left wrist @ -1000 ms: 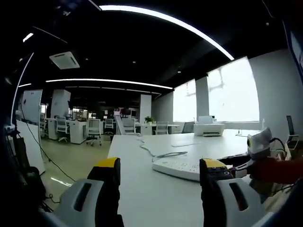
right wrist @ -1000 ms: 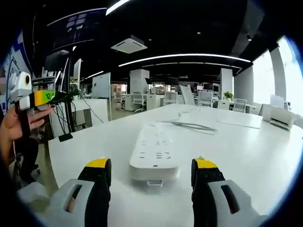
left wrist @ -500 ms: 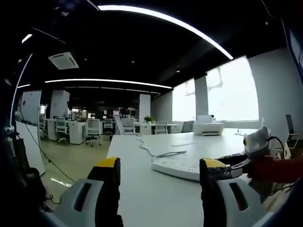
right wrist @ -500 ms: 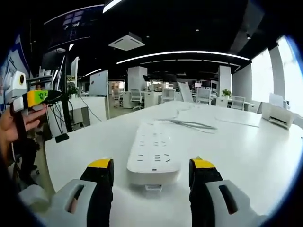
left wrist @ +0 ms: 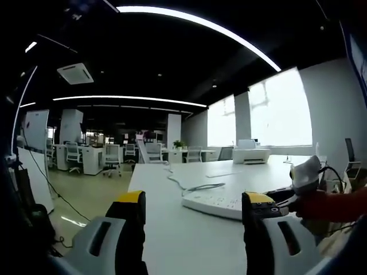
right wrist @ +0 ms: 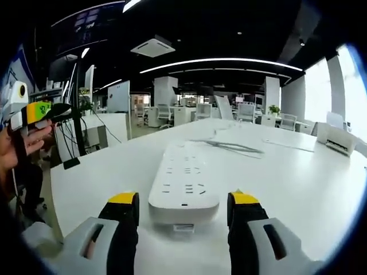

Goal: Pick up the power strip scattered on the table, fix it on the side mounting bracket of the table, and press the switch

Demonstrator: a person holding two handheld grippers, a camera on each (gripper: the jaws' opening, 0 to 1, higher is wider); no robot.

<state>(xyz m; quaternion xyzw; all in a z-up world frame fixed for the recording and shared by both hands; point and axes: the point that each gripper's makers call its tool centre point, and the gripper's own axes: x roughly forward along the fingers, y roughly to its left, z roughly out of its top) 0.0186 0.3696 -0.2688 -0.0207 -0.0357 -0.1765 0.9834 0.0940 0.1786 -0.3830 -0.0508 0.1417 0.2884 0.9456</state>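
Note:
A white power strip [right wrist: 183, 184] lies flat on the white table [right wrist: 298, 189], its length running away from me. My right gripper [right wrist: 183, 201] is open, its yellow-tipped jaws on either side of the strip's near end without touching it. The strip's cable [right wrist: 229, 146] trails away behind it. In the left gripper view the power strip [left wrist: 213, 202] lies right of centre, just beyond my open left gripper [left wrist: 194, 200], which holds nothing. The right gripper [left wrist: 284, 197], held by a hand in a red sleeve, reaches the strip from the right. The left gripper [right wrist: 38, 112] hovers off the table's left edge.
A white printer [right wrist: 338, 140] sits at the far right of the table, also seen as the printer [left wrist: 252, 153] by the bright windows. Desks and office chairs [left wrist: 113, 157] stand across the room. Beside the table's left edge the floor [left wrist: 86, 197] lies open, with a cable stand [right wrist: 74, 137] beyond it.
The right gripper has moved forward along the table, so the strip's near end now lies between its jaws. The left gripper has barely moved.

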